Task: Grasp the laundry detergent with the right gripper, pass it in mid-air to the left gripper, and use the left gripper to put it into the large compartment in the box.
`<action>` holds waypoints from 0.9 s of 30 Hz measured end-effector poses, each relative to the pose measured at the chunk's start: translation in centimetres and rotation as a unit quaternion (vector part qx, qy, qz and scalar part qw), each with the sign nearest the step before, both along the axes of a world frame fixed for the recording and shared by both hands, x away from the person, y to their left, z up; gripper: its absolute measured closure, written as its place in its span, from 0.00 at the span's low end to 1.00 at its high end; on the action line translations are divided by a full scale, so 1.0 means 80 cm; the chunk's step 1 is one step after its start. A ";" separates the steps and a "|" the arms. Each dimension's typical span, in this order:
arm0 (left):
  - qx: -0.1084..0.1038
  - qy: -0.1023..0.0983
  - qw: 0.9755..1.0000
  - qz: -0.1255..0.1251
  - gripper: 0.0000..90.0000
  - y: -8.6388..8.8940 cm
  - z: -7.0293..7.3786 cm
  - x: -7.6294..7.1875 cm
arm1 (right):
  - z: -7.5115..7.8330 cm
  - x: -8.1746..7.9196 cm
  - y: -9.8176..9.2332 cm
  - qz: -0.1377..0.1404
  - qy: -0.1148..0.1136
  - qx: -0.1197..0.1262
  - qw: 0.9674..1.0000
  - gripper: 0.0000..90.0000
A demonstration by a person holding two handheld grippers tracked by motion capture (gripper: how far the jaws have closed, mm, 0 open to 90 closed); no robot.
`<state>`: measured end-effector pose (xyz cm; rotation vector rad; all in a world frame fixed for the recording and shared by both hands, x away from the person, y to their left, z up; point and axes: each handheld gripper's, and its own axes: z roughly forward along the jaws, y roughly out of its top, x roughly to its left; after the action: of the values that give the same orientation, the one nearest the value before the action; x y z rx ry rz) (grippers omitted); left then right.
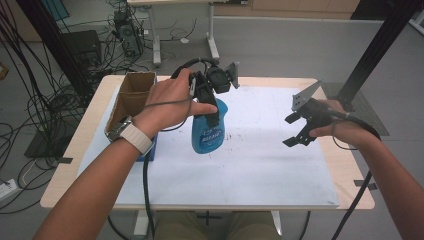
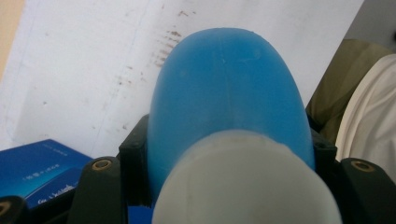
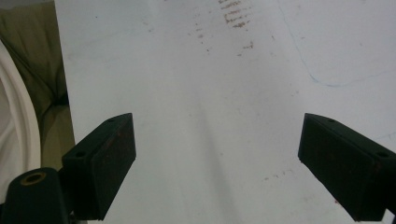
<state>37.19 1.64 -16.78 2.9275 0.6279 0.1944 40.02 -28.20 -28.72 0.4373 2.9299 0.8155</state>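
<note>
Left gripper [image 1: 212,107] clamped on blue spray bottle [image 1: 207,132] near neck, bottle hanging over white mat [image 1: 260,170] mid-table, looks lifted a bit. Right gripper [image 1: 296,131] off to side, fingers [image 3: 105,163] wide apart, nothing between. Tip: keep bottle upright, grip sits high so bottom may swing. Move slow, steer clear of cardboard box [image 1: 131,97], bring right in low on body if support needed.

Print on the blue bottle [image 1: 208,131] and blue box [image 2: 39,168] — too blurred to read.

Cardboard box [image 1: 131,97] at the table's [image 1: 70,165] left edge; blue carton [image 2: 39,165] beside it.
</note>
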 end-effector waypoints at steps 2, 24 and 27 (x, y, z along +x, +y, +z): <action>0.000 -0.003 1.000 0.006 0.42 0.002 0.003 0.002 | 0.000 0.002 -0.003 -0.005 0.002 -0.005 1.000 0.12; 0.003 -0.017 0.992 0.123 0.42 0.026 0.035 0.030 | 0.005 0.022 -0.022 -0.015 0.002 -0.024 1.000 0.13; 0.004 -0.021 0.990 0.142 0.42 0.031 0.044 0.034 | 0.004 0.025 -0.024 -0.017 0.002 -0.030 0.999 0.13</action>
<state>39.94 4.12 -13.25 2.8197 1.0373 0.2888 42.02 -30.13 -28.36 0.4836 2.9318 0.7211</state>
